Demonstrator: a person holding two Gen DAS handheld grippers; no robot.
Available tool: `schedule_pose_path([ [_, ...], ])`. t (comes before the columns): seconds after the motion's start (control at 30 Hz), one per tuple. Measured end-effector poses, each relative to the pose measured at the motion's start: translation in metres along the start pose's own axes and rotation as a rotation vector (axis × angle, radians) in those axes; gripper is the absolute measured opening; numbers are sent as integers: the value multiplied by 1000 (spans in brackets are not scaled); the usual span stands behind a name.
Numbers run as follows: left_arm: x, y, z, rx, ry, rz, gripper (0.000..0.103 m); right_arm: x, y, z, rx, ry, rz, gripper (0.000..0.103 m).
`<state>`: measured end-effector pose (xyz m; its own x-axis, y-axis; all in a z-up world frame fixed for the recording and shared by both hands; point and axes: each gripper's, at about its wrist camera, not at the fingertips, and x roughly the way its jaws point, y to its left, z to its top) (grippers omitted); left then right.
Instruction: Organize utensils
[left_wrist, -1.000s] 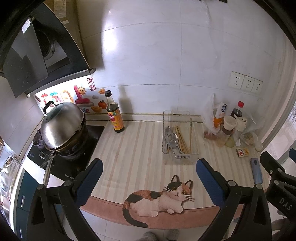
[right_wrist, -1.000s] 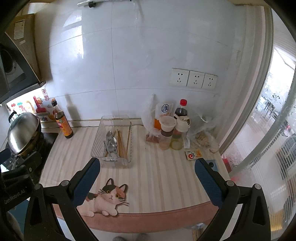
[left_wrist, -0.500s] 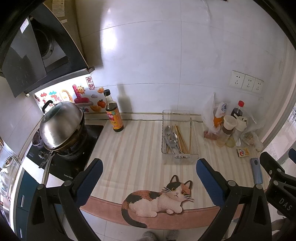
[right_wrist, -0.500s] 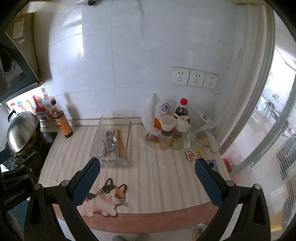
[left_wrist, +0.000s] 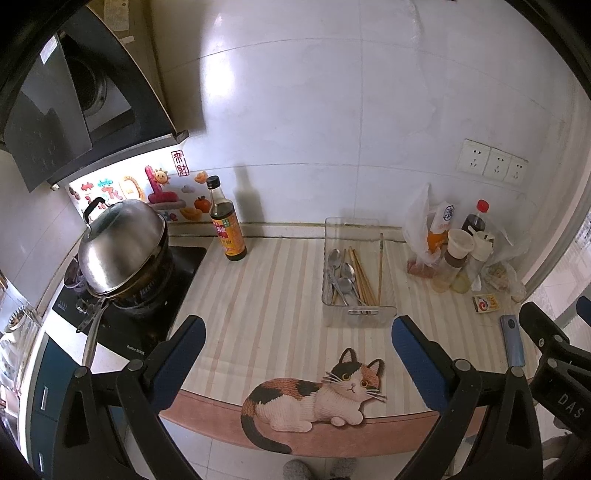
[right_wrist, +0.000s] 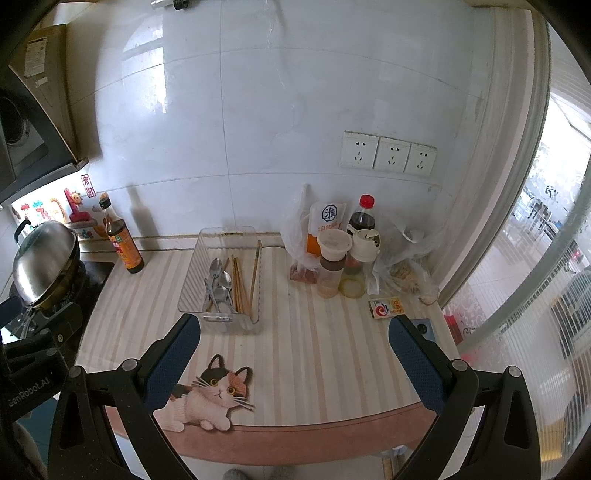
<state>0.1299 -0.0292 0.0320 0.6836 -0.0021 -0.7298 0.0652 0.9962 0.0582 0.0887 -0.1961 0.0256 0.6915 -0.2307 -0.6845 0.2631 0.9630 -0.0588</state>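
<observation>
A clear plastic tray (left_wrist: 356, 317) stands on the striped counter mat and holds metal spoons (left_wrist: 341, 275) and wooden chopsticks (left_wrist: 364, 277). It also shows in the right wrist view (right_wrist: 192, 277), with the spoons (right_wrist: 218, 280) and chopsticks (right_wrist: 240, 284) inside. My left gripper (left_wrist: 295, 343) is open and empty, held back from the counter's front edge, short of the tray. My right gripper (right_wrist: 293, 343) is open and empty, also back from the front edge, to the right of the tray.
A steel lidded pot (left_wrist: 122, 247) sits on the stove at the left. A sauce bottle (left_wrist: 225, 221) stands by the wall. Bottles, jars and plastic bags (right_wrist: 343, 258) crowd the right rear. A small box (right_wrist: 386, 308) and a phone (left_wrist: 511, 341) lie at the right.
Both views have shifted very slightly. Nothing on the counter has moved, and both grippers stay open.
</observation>
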Motion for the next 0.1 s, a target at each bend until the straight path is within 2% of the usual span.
schedule_pose_path([
  [0.1, 2, 0, -3, -2, 2, 2, 103, 0, 0, -1, -1, 1, 0, 103],
])
